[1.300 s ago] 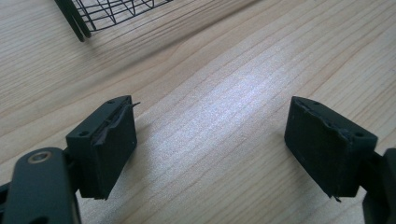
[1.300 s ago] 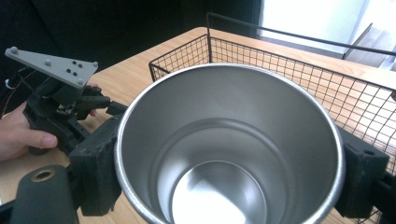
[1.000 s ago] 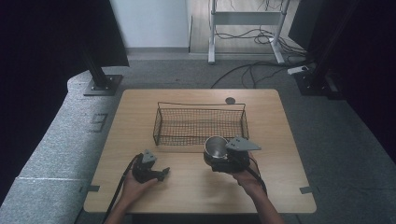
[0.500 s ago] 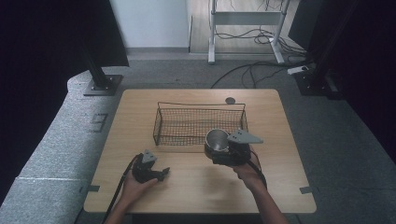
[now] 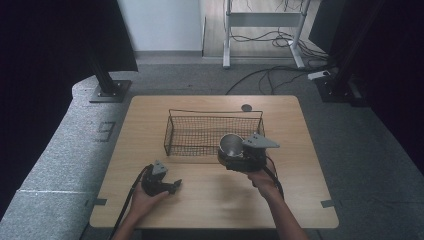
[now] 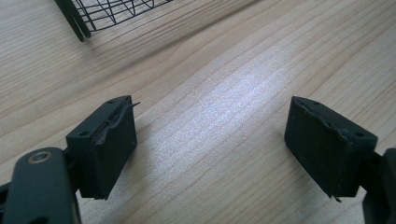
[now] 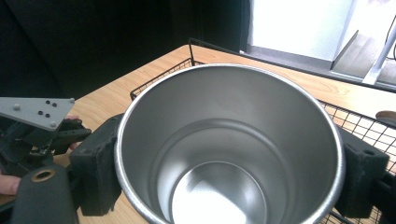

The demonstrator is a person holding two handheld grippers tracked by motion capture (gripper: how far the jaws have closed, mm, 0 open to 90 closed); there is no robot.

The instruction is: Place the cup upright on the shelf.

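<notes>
Item: shiny round steel cup (image 5: 230, 144), frame centre; we are clamping it in right gripper (image 5: 239, 159) beside black wire basket (image 5: 172, 131). Left gripper (image 6: 210, 149) gaping, empty. Risk: smooth wall slipping; base catching rim.

cup (image 7: 229, 154): bare metal, brushed satin inside, smooth, brighter sheen at the bottom
basket (image 5: 200, 131): thin black wire mesh, matt
table (image 6: 224, 93): pale wood, fine grain, smooth, soft sheen under the light
right gripper (image 7: 229, 163): matt black, rubbery-looking pads against the cup wall
left gripper (image 6: 210, 149): matt black pads, edges rough and frayed
</notes>
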